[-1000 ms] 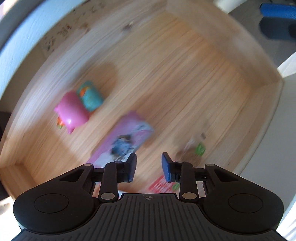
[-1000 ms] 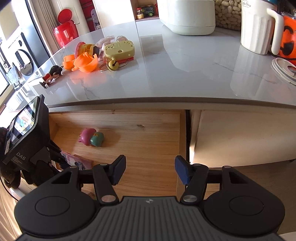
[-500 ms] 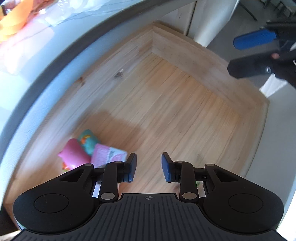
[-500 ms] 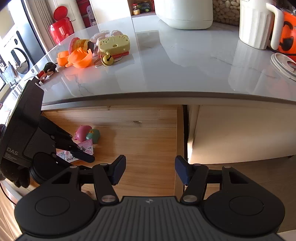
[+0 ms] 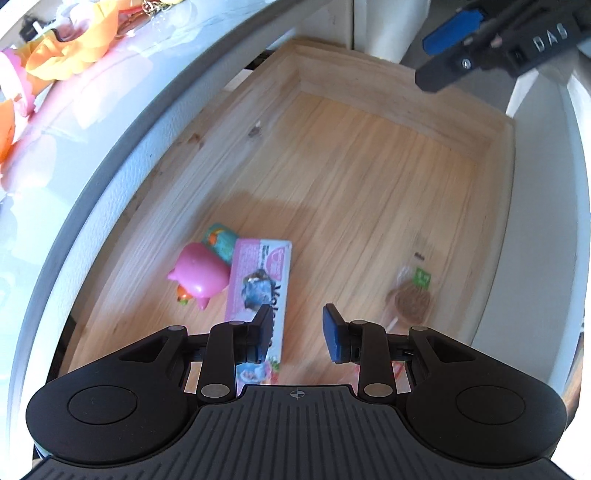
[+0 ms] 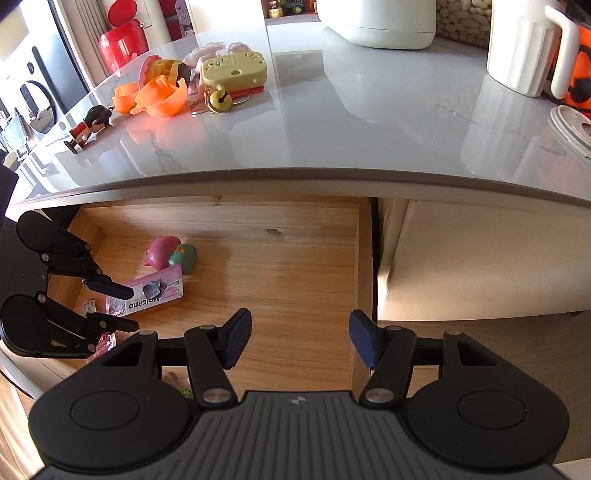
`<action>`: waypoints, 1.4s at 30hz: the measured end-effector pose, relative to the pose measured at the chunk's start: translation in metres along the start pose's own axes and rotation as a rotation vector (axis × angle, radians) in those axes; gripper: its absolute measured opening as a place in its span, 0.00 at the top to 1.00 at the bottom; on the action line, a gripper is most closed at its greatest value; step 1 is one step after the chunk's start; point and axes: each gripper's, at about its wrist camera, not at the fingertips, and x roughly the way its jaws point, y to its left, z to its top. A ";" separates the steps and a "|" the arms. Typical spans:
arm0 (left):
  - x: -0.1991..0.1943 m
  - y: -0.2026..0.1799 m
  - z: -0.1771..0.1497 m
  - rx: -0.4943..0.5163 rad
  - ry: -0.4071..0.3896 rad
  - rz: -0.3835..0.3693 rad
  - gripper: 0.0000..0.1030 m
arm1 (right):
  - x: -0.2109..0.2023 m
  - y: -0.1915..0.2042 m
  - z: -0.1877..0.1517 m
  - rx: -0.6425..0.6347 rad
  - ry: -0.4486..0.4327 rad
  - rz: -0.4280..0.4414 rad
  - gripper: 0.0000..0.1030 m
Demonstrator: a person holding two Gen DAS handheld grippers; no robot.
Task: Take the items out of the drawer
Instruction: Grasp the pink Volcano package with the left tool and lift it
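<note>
The open wooden drawer (image 5: 369, 177) (image 6: 288, 273) holds a pink pig toy (image 5: 197, 275) (image 6: 159, 251), a teal toy (image 5: 221, 240) (image 6: 183, 257), a pink flat box (image 5: 264, 280) (image 6: 157, 291) and a wrapped brown lollipop (image 5: 410, 301). My left gripper (image 5: 295, 330) (image 6: 127, 308) is open above the drawer's near left part, its left finger over the pink box. My right gripper (image 6: 300, 338) is open and empty over the drawer's front right corner; one of its blue fingertips (image 5: 448, 31) shows in the left wrist view.
A grey marble counter (image 6: 369, 122) overhangs the drawer and carries orange toy shells (image 6: 155, 94), a yellow toy (image 6: 234, 70), a small figure (image 6: 88, 123), a white jug (image 6: 524, 44) and a white appliance (image 6: 380, 22). A shut cream drawer front (image 6: 480, 258) lies to the right.
My left gripper has pulled back and up from deep in the drawer, so more of the drawer and counter edge shows. The pink box lies shifted beside the pig. My right gripper has barely moved.
</note>
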 end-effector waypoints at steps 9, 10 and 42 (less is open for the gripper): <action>0.003 -0.015 -0.015 0.149 -0.005 0.075 0.65 | 0.001 -0.007 0.002 0.037 0.020 0.039 0.42; 0.005 -0.016 -0.014 0.159 -0.008 0.097 0.65 | 0.001 -0.006 0.003 0.036 0.023 0.041 0.42; 0.053 0.029 0.002 -0.143 0.051 0.062 0.46 | -0.010 0.001 -0.001 -0.064 -0.025 0.036 0.42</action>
